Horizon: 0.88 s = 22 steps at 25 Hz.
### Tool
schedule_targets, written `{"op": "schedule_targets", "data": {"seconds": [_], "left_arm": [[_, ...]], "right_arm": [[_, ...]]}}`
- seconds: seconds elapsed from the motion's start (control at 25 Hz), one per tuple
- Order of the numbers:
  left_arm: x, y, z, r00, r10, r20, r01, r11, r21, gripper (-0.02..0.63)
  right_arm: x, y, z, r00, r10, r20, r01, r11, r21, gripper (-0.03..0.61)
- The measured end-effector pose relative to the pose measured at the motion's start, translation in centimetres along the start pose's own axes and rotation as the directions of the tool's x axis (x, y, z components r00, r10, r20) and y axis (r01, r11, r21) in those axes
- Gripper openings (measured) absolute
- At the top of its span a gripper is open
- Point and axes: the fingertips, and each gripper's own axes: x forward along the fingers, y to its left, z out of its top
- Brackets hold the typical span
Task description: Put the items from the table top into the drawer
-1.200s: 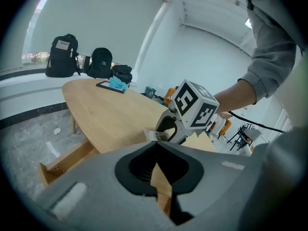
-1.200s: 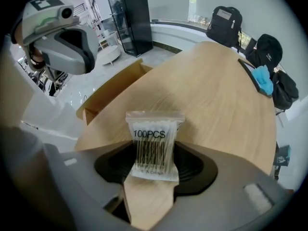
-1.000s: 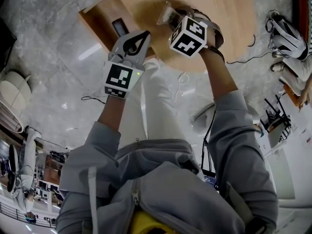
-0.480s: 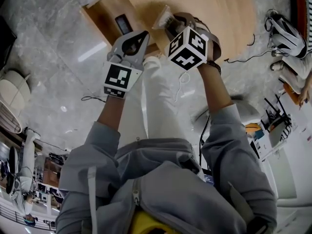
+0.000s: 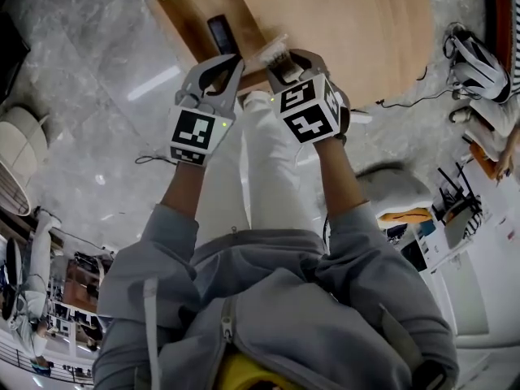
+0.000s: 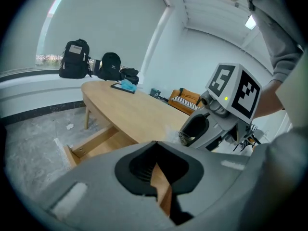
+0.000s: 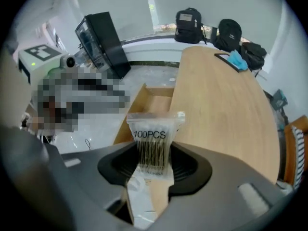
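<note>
My right gripper (image 5: 280, 62) is shut on a clear plastic bag (image 7: 153, 141) printed "100PCS", which holds thin dark sticks. The bag (image 5: 273, 50) hangs over the near edge of the oval wooden table (image 5: 357, 23), beside the open drawer (image 5: 183, 19). A dark flat item (image 5: 222, 32) lies in the drawer. My left gripper (image 5: 231, 62) hovers by the drawer's near corner, shut, with nothing in it. In the left gripper view its jaws (image 6: 156, 173) leave only a thin slit. The right gripper (image 6: 196, 131) shows at the table edge there.
Black backpacks (image 6: 74, 59) stand on the window ledge behind the table. A blue item on a dark pad (image 7: 236, 59) lies at the table's far end. A black case (image 7: 102, 35) stands on the floor. Shoes (image 5: 479, 55) and a cable (image 5: 406, 96) lie to the right.
My right gripper has rolled and carried the bag from over the tabletop to the table's near edge, closer to the drawer. The left gripper has shifted a little towards the drawer.
</note>
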Motion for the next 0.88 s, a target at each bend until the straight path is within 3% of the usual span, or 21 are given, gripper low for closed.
{"op": "schedule_targets", "data": {"seconds": [0.36,0.52,0.88], "left_arm": [[-2.5,2.6,-3.4,0.999,0.044,-0.032,-0.045,0.998,-0.039,0.000],[-2.9,3.2,-4.6,0.998,0.043,-0.042,-0.045,0.998,-0.049,0.000],[-2.0,3.3,-6.6,0.998,0.031,-0.062,-0.036,0.997,-0.074,0.000]], "right_arm": [[6.1,6.4,-1.2,0.996,0.085,0.005,-0.083,0.962,0.259,0.184],[9.2,6.4,-2.7,0.998,0.051,-0.037,-0.036,0.944,0.328,0.184],[13.1,3.6,-3.4,0.996,-0.080,-0.048,0.092,0.931,0.354,0.187]]}}
